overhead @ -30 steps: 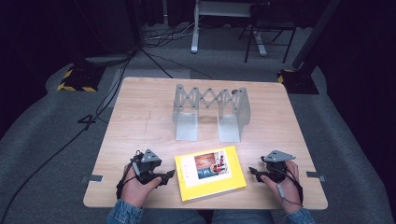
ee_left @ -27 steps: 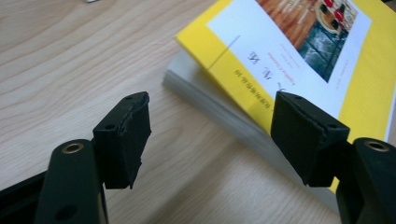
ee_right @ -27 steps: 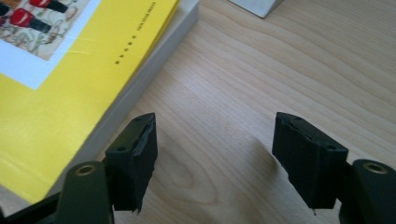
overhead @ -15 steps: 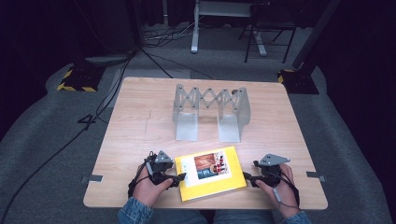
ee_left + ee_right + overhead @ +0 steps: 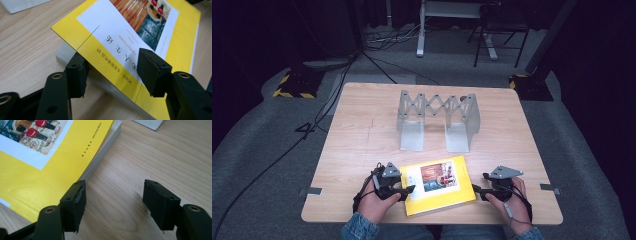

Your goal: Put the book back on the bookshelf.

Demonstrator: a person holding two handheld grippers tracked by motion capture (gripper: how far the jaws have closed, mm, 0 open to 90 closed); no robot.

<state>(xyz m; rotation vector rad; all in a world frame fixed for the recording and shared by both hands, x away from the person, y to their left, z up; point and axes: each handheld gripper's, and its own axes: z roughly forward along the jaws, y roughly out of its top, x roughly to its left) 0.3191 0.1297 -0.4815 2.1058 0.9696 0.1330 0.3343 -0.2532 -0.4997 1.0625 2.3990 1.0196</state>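
A yellow book with a picture on its white cover panel lies flat near the table's front edge. My left gripper is at the book's left edge. In the left gripper view its jaws have just been closing. One jaw sits beside the page block under the cover's lip, the other over the yellow cover, and a gap is still visible. My right gripper is at the book's right edge. Its jaws have closed a little and stand open over bare wood, the left one against the book.
A grey metal folding rack stands upright at the middle of the wooden table, behind the book. Its foot shows at the top of the right gripper view. Cables and stands lie on the floor beyond the table.
My left gripper has slid right up to the book's left edge, and its jaws have narrowed around that edge. The right gripper has barely shifted. The book lies where it was.
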